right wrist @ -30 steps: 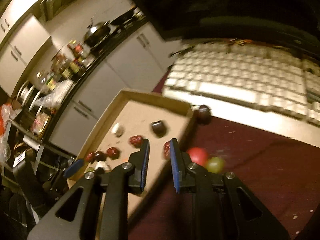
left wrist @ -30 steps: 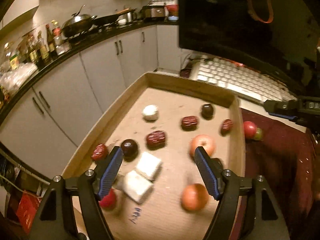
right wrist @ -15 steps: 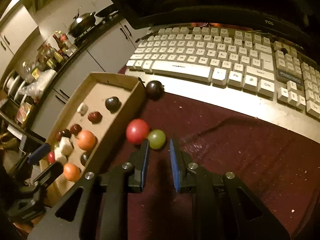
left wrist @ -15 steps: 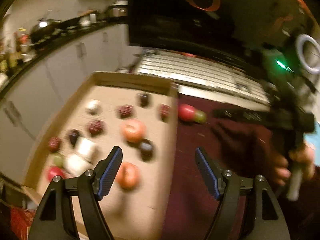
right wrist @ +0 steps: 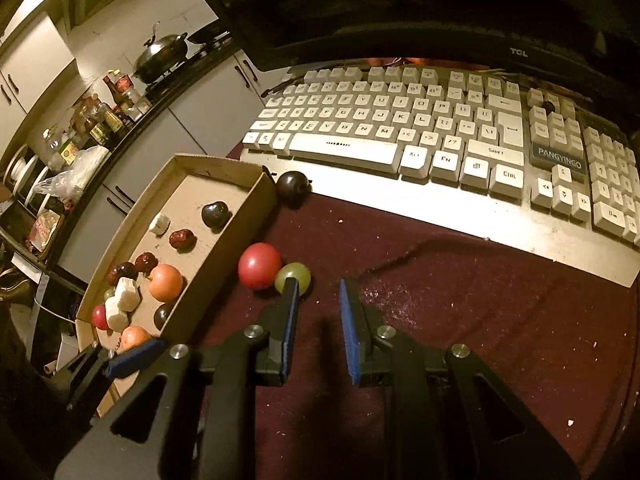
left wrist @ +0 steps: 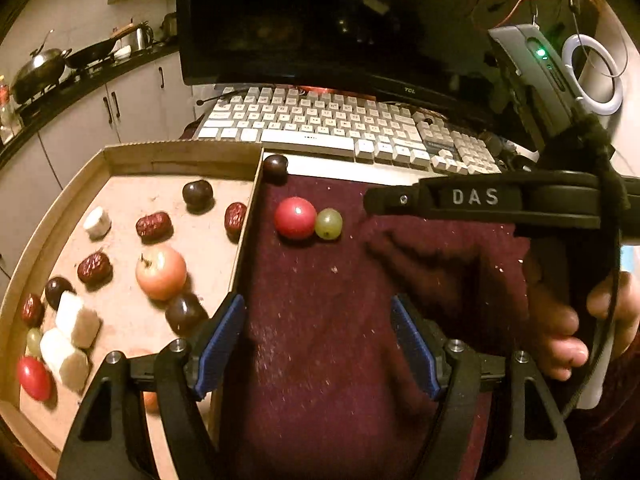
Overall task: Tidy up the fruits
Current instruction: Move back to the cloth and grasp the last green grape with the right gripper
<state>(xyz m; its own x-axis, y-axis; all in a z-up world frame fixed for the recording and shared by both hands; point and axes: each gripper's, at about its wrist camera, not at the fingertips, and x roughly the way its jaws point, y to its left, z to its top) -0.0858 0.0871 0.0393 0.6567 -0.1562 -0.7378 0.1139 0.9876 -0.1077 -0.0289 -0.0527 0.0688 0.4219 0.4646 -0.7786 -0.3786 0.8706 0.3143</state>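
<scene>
A red round fruit point(left wrist: 295, 217) and a green grape point(left wrist: 328, 223) lie touching on the dark red cloth point(left wrist: 320, 320), just right of a cardboard tray point(left wrist: 244, 240). A dark plum point(left wrist: 275, 165) sits at the tray's far outer corner. The tray holds red dates, dark plums, orange fruits and white blocks. My left gripper point(left wrist: 318, 344) is open and empty above the cloth. My right gripper point(right wrist: 318, 296) is partly open and empty; its left finger tip overlaps the grape point(right wrist: 293, 276), beside the red fruit point(right wrist: 259, 265). The plum point(right wrist: 293, 186) lies further off.
A white keyboard point(right wrist: 420, 128) and a dark monitor point(left wrist: 320, 20) stand behind the cloth. Kitchen cabinets and a counter with a wok point(right wrist: 160, 56) lie to the left beyond the tray point(right wrist: 236, 240). The right gripper's body point(left wrist: 500, 200) crosses the left wrist view.
My left gripper has swung right from over the tray to over the cloth. My right gripper has come nearer the grape and its jaws have opened wider.
</scene>
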